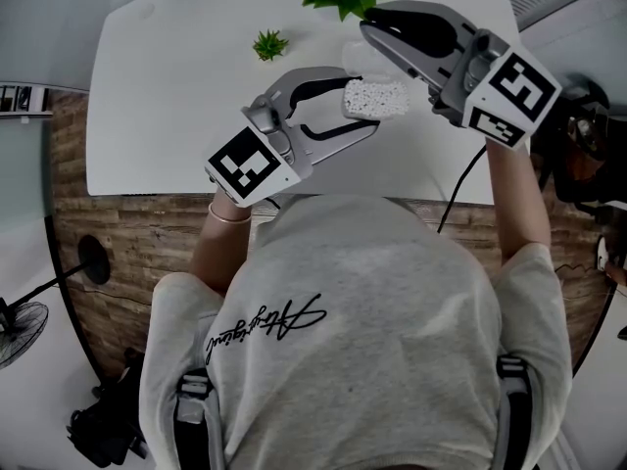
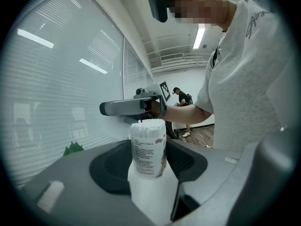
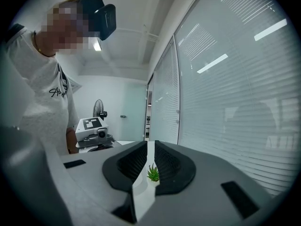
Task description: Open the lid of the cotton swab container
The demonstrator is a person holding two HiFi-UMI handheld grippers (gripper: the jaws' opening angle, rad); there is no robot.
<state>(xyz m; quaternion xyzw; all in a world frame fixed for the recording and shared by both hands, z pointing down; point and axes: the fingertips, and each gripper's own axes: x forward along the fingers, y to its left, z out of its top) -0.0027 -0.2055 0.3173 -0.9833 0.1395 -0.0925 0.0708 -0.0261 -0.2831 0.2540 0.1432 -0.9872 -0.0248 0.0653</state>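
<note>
Left gripper is clamped on the cotton swab container, pads on its two sides. It holds the container upright, off the table and in front of the person's chest. Likely reason: this hand steadies the body so the other can work the top. The swab tips stand bare at the top in the left gripper view, so the container reads as already open.

Right gripper hangs just beyond and above the container, jaws nearly together with only a thin slit between them. A faint clear shape under its tip looks like the lid, pinched by its edge and held clear of the swabs. That's my read, not certain.

Hard to make out: the lid is see-through, and the right gripper view shows only the small plant through the slit. The container's base is hidden behind the left jaws, and its label print is too small to read.
</note>
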